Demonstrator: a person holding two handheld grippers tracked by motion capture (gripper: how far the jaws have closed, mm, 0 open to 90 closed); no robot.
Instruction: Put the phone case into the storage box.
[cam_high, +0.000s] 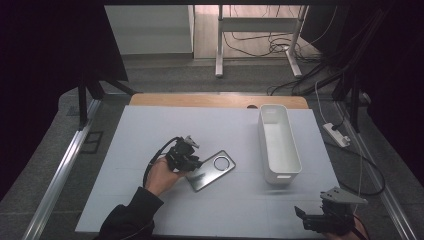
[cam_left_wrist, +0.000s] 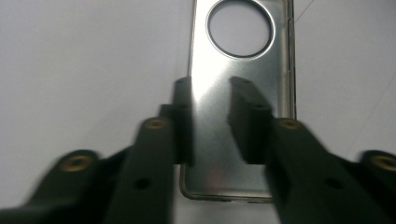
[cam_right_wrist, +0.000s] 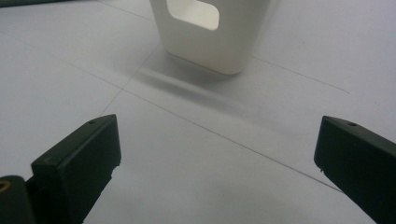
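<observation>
— Surroundings first: what lay around the white bin (cam_high: 279, 142)?

— Paper, mostly. The bin stood upright on a pale sheet (cam_high: 150, 130) that covered the table, its long side running away from the person. Beyond the bin's far end a strip of the wooden tabletop (cam_high: 200, 101) showed. Off the table past the bin's right side, a white power strip (cam_high: 336, 135) lay on the floor among cables, and farther back stood the legs of a white desk frame (cam_high: 260, 37).

— And the metal piece?

— A silvery phone case (cam_high: 211, 170) with a round camera hole lay flat on the sheet to the left of the bin, well apart from it and set at a slant.

— Where was the left gripper (cam_high: 190, 163)?

— Over the case's end farthest from the bin. In the left gripper view its jaws stood narrowly parted above the case (cam_left_wrist: 243, 60), one near the left edge and one over the middle. Whether they touched the metal, I could not tell. The left hand (cam_high: 161, 176) came out of a dark sleeve (cam_high: 127, 217).

— The right gripper (cam_high: 320, 215)?

— Near the table's front edge, just short of the bin's near end. Its jaws were spread wide with bare paper between them, and the bin's end wall (cam_right_wrist: 212, 37), with its handle cutout, stood straight ahead.

— Anything between the case and the bin?

— Only open sheet.
</observation>
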